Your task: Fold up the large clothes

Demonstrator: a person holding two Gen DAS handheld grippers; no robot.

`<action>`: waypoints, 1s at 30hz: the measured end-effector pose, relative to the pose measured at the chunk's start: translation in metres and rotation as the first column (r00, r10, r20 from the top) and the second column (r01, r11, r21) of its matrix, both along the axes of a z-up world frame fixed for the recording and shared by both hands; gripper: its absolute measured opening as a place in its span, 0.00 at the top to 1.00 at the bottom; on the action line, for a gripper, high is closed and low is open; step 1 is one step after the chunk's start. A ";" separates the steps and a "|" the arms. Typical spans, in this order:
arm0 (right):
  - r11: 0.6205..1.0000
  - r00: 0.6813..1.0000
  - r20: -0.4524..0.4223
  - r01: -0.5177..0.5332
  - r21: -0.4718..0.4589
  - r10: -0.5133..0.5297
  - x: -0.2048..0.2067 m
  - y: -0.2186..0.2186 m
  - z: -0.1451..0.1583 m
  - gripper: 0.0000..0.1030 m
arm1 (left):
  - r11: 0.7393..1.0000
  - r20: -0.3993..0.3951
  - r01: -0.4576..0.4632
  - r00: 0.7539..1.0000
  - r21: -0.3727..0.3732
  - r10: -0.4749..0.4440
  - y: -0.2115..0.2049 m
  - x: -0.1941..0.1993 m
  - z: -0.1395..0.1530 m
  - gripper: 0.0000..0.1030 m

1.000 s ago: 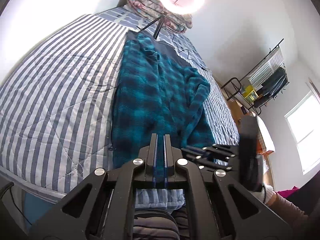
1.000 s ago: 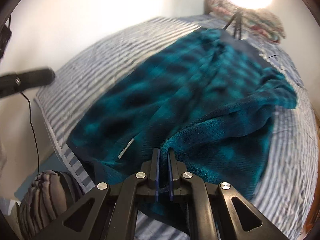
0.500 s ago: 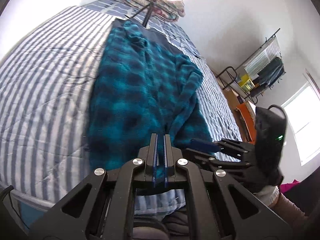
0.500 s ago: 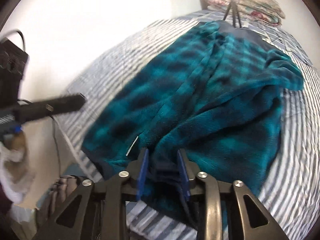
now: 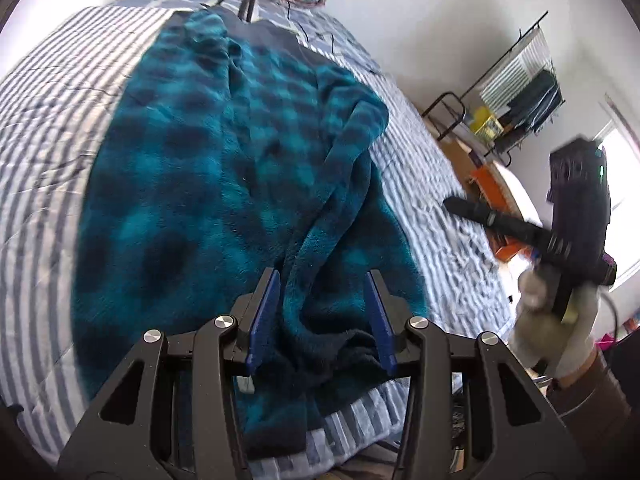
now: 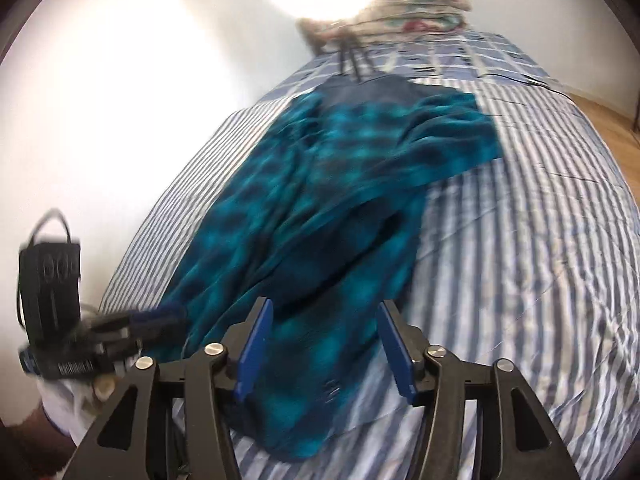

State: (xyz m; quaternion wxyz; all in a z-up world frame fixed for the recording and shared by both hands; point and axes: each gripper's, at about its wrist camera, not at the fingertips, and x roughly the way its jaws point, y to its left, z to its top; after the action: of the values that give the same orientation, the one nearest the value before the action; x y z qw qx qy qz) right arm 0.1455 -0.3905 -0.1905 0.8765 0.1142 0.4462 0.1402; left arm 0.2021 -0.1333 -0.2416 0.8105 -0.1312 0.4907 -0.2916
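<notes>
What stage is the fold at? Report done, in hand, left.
Done: the teal plaid fleece garment lies lengthwise on the striped bedspread, its right side folded in over the middle.
In hand: nothing. The left gripper and right gripper have just been opening; fleece bunches between the left fingers, unpinched.
Left: smoothing the near hem and folding end to end.

Left tool [image 5: 322,312] angled downward, jaws just been opening, nothing pinched between them. Right tool [image 6: 324,344] likewise tilted down (blue pads [image 6: 394,346] wide), also just opened.
</notes>
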 end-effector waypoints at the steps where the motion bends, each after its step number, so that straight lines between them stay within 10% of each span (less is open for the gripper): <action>1: 1.000 1.000 -0.001 0.023 0.009 -0.023 0.009 -0.009 -0.002 0.35 | 1.000 -0.004 0.005 1.000 0.006 -0.005 -0.003 0.002 -0.003 0.58; 16: 0.934 0.967 -0.074 0.254 0.251 -0.243 0.119 -0.094 -0.041 0.33 | 0.994 -0.008 0.083 0.997 0.068 -0.082 -0.035 0.029 -0.030 0.59; 26: 0.847 0.926 -0.120 0.376 0.377 -0.358 0.184 -0.112 -0.070 0.33 | 0.992 -0.032 0.113 0.993 0.050 -0.112 -0.044 0.035 -0.041 0.86; 30: 0.819 0.915 -0.146 0.401 0.409 -0.375 0.201 -0.112 -0.073 0.56 | 0.992 -0.021 0.120 0.993 0.046 -0.120 -0.044 0.034 -0.040 0.91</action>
State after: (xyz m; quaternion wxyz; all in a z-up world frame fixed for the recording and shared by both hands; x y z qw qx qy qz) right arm 0.3461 -0.5023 -0.2635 0.8258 0.3976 0.3968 0.0504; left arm 0.2361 -0.1778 -0.2817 0.7900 -0.0847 0.5118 -0.3268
